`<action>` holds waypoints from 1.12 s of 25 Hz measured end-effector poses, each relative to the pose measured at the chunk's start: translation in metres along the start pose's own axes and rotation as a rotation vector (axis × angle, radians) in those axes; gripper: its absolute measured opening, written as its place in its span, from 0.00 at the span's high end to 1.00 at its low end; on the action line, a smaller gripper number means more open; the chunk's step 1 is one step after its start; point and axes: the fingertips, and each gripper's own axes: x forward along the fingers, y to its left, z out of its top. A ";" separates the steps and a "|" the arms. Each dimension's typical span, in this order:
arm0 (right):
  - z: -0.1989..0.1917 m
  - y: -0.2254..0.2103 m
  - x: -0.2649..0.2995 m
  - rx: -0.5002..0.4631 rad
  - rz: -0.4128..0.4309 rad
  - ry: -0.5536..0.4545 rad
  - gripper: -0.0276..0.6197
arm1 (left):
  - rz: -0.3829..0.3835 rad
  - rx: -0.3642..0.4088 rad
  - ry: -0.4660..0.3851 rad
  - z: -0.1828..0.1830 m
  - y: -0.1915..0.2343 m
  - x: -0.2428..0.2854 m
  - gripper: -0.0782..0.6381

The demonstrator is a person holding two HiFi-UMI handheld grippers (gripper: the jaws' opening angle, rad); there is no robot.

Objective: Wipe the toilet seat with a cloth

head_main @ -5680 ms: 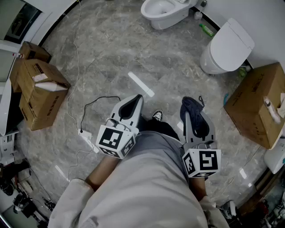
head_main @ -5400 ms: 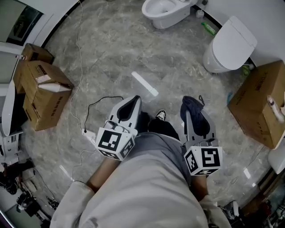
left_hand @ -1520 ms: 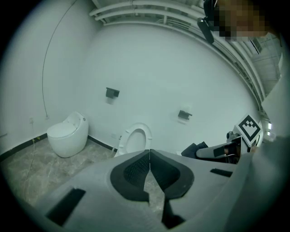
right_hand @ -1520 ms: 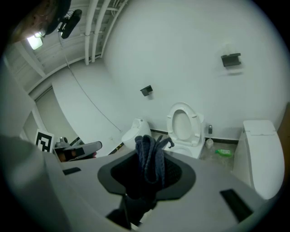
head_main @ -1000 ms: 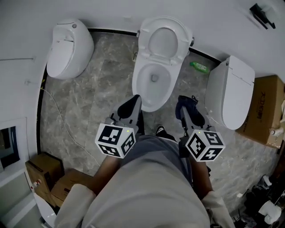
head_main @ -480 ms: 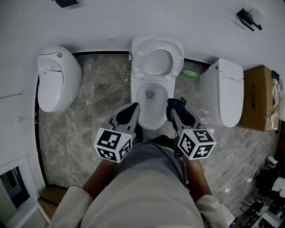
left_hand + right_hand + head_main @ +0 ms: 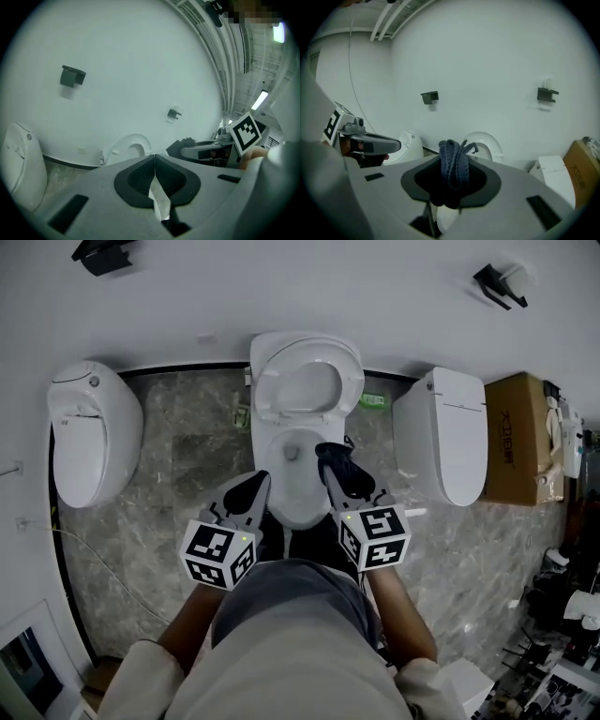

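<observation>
An open white toilet stands against the wall in the head view, its seat ring raised at the back. My right gripper is shut on a dark blue cloth and hangs over the right side of the bowl. In the right gripper view the bunched cloth fills the jaws, with the raised seat beyond. My left gripper is shut and holds nothing, beside the bowl's front left rim. Its closed jaws point toward the seat.
Closed white toilets stand on the left and on the right of the open one. A cardboard box sits at far right. Two dark brackets hang on the wall. A green bottle lies by the wall.
The person walked from the middle of the floor up to the open toilet. In the last second both grippers moved forward to the bowl, the cloth still in the right one.
</observation>
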 end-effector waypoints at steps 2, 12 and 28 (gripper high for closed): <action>0.000 -0.016 0.011 0.050 -0.036 -0.011 0.81 | 0.003 -0.004 0.003 0.000 0.002 0.005 0.88; 0.002 -0.120 0.068 0.375 -0.210 -0.136 0.82 | -0.002 0.009 0.020 0.002 0.005 0.030 0.88; -0.025 -0.229 0.176 0.807 -0.337 -0.247 0.82 | 0.103 -0.061 0.092 -0.008 0.021 0.048 0.88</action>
